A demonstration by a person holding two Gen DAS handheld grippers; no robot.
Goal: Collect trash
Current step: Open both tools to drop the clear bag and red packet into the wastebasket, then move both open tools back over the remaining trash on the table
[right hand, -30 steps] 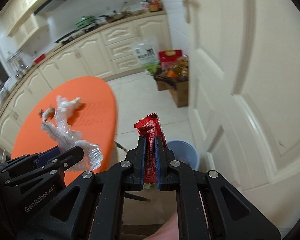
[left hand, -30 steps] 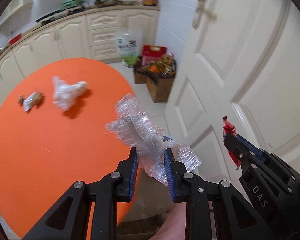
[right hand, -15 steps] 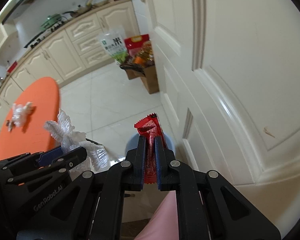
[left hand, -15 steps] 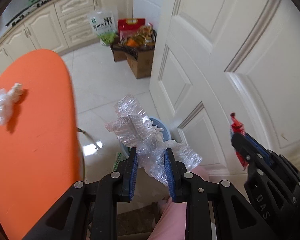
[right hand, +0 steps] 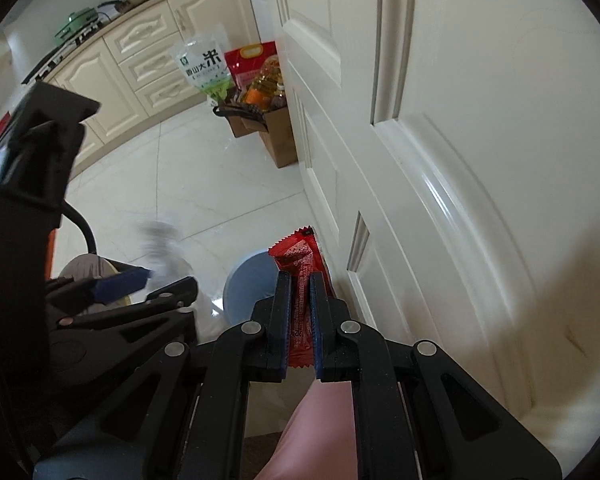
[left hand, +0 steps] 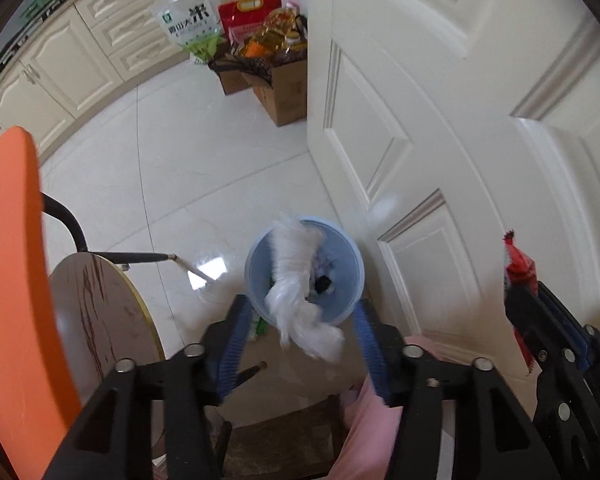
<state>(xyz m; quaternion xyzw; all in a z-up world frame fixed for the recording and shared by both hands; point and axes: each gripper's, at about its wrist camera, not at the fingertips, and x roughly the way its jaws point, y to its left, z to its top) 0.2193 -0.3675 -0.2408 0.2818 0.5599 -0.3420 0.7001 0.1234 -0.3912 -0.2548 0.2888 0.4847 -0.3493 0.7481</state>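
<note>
**Clear plastic drops toward the bin, red wrapper waits its turn**

The left gripper point(left hand: 298, 334) points almost straight down over the blue bin point(left hand: 356, 276), which stands on the white floor just beside the door point(left hand: 440, 120). Its jaws are opening, and the blue pads no longer press on the crumpled clear plastic point(left hand: 296, 280). The plastic is between them only loosely; it looks blurred and stretched, so I judge it is falling free, with its upper part over the mouth of the bin. Holding the gripper directly above the opening makes sense: such light plastic can drift sideways, and a drop from above gives it the best chance to land inside. Some dark and white trash lies already in the bin.

The right gripper point(right hand: 300, 312) is clamped tight on a red snack wrapper point(right hand: 300, 264), which stands upright between the pads. From its own camera the bin point(right hand: 248, 284) appears just behind the wrapper, partly hidden. I think this hand waits near so the wrapper can go in next.

At the left edge, the orange table point(left hand: 8, 260) and a round stool point(left hand: 100, 312) are near the bin.
</note>
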